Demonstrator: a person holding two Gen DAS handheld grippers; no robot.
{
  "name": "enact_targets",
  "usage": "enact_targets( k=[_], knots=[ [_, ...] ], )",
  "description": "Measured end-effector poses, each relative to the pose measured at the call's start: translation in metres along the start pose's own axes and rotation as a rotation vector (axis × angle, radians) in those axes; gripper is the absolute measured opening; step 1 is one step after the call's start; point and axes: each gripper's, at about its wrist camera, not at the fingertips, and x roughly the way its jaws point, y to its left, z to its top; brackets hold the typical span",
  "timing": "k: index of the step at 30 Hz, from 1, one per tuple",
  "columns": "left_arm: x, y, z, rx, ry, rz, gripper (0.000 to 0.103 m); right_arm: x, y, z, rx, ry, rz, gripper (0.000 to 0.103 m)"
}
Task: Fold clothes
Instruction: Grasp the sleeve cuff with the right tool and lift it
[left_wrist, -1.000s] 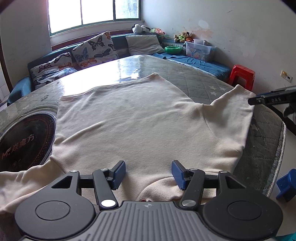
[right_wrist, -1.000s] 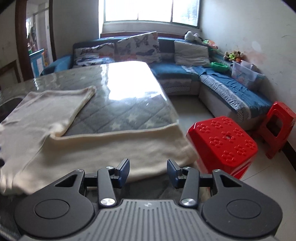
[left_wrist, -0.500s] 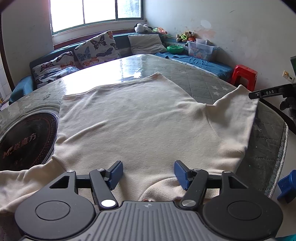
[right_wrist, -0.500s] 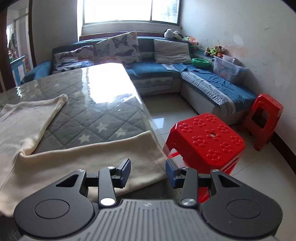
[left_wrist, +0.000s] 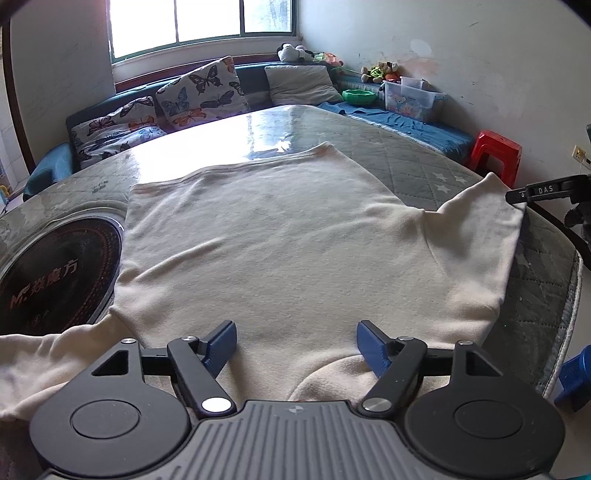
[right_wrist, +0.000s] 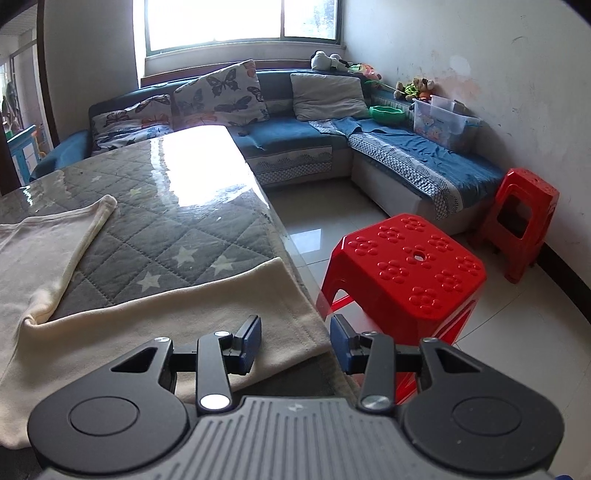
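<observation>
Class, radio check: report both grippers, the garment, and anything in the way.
Left gripper open above cream sweater, collar end. Right gripper open at the sleeve cuff by the table edge. Sweater flat, unfolded. Red stool beside table.

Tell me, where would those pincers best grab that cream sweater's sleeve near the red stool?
Probably at the sleeve's cuff end, coming in level from the table edge on the stool side. The sleeve lies flat, its end corner just past the edge, so one finger could slide under. The right gripper is open there, empty.
</observation>
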Motion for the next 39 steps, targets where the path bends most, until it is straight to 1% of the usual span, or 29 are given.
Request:
enact_targets(
  k=[5, 7, 10, 12, 13, 17, 20, 24, 28, 34, 39],
  knots=[
    [0.001, 0.002, 0.001, -0.005, 0.002, 0.006, 0.077, 0.002, -0.003, 0.0, 0.02, 0.002, 0.008, 0.041],
    [0.001, 0.002, 0.001, -0.008, 0.004, 0.008, 0.078, 0.002, -0.003, -0.001, 0.023, 0.002, 0.016, 0.04],
    [0.002, 0.002, 0.001, -0.008, 0.005, 0.01, 0.079, 0.001, -0.004, -0.001, 0.022, -0.001, 0.03, 0.03],
    [0.002, 0.002, 0.002, -0.008, 0.006, 0.013, 0.079, 0.001, -0.003, 0.0, 0.022, -0.003, 0.037, 0.019],
    [0.002, 0.003, 0.002, -0.009, 0.007, 0.014, 0.079, 0.0, -0.003, 0.001, 0.025, -0.003, 0.045, 0.015],
    [0.002, 0.005, 0.004, -0.012, 0.007, 0.026, 0.079, -0.006, -0.003, 0.001, 0.033, -0.021, 0.059, 0.01],
    [0.0, 0.007, 0.006, -0.021, 0.004, 0.038, 0.079, -0.015, -0.006, 0.003, 0.044, -0.051, 0.065, 0.009],
    [-0.005, 0.004, 0.012, -0.018, -0.016, 0.029, 0.079, -0.026, -0.013, 0.004, 0.062, -0.079, 0.065, 0.009],
    [-0.008, -0.011, 0.019, 0.011, -0.035, -0.009, 0.079, -0.025, -0.017, 0.002, 0.042, -0.053, 0.053, 0.009],
    [-0.002, -0.041, 0.026, 0.071, -0.042, -0.067, 0.079, -0.034, -0.017, 0.007, 0.053, -0.071, 0.076, 0.009],
    [0.005, -0.06, 0.028, 0.1, -0.042, -0.106, 0.079, -0.055, -0.01, 0.021, 0.046, -0.107, 0.125, 0.009]
  ],
)
